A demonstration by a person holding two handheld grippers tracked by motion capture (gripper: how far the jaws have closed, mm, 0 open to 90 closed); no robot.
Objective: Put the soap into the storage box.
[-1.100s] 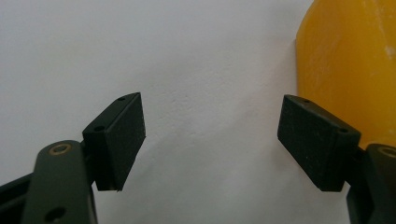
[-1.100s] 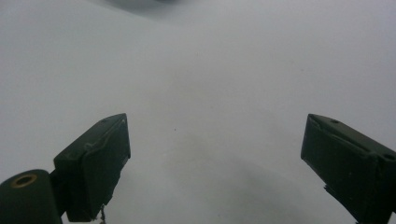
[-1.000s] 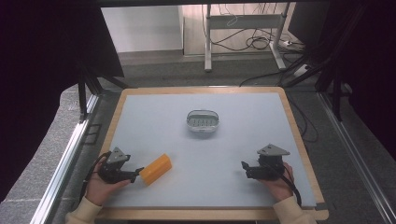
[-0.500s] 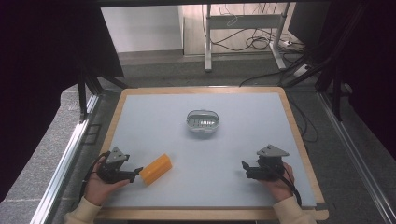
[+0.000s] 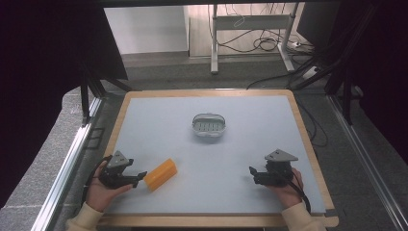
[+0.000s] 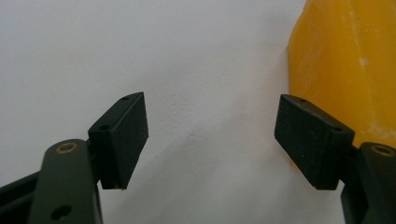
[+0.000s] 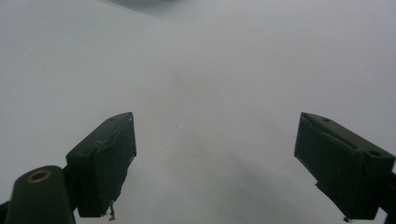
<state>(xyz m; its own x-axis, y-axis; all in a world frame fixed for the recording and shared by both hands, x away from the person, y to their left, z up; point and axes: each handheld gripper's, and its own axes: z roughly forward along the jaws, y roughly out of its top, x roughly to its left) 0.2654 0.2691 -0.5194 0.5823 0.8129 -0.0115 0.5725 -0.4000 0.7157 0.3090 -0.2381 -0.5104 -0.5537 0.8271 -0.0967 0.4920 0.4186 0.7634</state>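
Note:
A yellow-orange block (image 5: pixel 160 174) lies on the white table top (image 5: pixel 240 144) near the front left. My left gripper (image 5: pixel 139 179) rests just left of it, open, with its tips close to the block's near end. In the left gripper view the block (image 6: pixel 341 70) stands beyond the right jaw, outside the gap of the gripper (image 6: pixel 212 135). My right gripper (image 5: pixel 252 174) sits open at the front right, with bare table between the jaws of the gripper (image 7: pixel 215 163). A small oval white dish (image 5: pixel 209 125) with a ribbed inside stands at the table's middle.
A wooden rim (image 5: pixel 115 130) frames the table. Dark curtains hang at left and right. Beyond the far edge are a desk frame (image 5: pixel 250 29) and cables on the floor.
Both hands have stayed nearly still; the left gripper has edged slightly towards the block. The block and the dish have not moved.

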